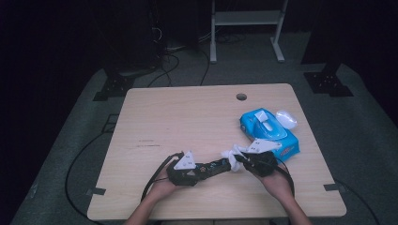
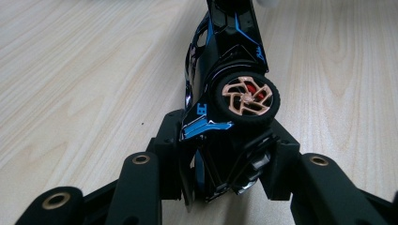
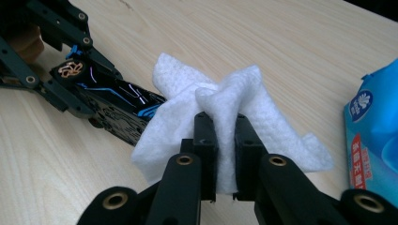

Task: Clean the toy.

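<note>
Two grips near the table's front edge: my left hand-held gripper [image 2: 220, 154] clamps the toy car [image 2: 225, 75], my right hand-held gripper [image 3: 220, 140] pinches the white wipe [image 3: 225, 103] against it.

black-blue toy car [image 2: 225, 84] on its side | crumpled white wipe [image 3: 225, 112] against it

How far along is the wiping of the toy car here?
Done: a wipe is out of the blue pack, pinched in the right gripper. In hand: the left gripper clamps the toy car, and the wipe lies against its far end. Left: how much is already wiped can't be told.
</note>
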The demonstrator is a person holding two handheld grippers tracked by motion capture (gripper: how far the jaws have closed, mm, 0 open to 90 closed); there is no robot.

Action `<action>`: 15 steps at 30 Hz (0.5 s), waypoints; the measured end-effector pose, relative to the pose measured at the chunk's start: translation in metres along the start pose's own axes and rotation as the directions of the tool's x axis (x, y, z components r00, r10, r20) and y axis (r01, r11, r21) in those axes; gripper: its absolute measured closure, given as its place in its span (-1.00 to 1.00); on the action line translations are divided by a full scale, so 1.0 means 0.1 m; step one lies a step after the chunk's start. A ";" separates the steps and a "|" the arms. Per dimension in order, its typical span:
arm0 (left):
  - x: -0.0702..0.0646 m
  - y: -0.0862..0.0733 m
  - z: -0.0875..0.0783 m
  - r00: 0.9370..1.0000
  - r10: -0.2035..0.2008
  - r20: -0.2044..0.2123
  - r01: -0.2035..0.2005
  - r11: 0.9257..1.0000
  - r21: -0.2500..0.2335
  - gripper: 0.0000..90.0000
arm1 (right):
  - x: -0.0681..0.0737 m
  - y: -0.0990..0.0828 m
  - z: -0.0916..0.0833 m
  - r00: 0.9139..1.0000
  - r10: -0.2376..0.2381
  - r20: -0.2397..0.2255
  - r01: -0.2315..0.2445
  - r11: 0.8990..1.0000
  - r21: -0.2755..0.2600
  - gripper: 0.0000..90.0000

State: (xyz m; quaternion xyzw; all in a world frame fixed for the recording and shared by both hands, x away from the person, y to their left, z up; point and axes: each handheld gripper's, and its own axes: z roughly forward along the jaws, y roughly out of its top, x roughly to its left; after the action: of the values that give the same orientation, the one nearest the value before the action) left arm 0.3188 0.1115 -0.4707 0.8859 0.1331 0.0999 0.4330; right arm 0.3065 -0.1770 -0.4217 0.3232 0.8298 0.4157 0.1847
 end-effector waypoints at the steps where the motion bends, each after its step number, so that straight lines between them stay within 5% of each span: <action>1: 0.00 0.00 0.00 1.000 0.001 -0.001 -0.001 1.000 0.001 0.29 | 0.00 0.00 0.00 1.000 0.004 -0.006 -0.004 1.000 -0.003 0.83; 7: -0.01 0.01 0.01 1.000 -0.001 -0.001 0.001 1.000 0.001 0.29 | 0.21 0.07 0.12 0.995 -0.040 -0.097 0.038 0.999 -0.015 0.82; 15: 0.00 0.02 -0.02 1.000 -0.003 -0.003 0.003 1.000 -0.023 0.29 | 0.11 0.03 0.07 0.998 -0.027 -0.052 0.026 1.000 -0.007 0.82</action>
State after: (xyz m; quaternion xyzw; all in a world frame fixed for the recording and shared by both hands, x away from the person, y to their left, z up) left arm 0.3185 0.1118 -0.4679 0.8806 0.1338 0.1019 0.4429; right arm 0.3039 -0.1641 -0.4239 0.3007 0.8372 0.4241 0.1697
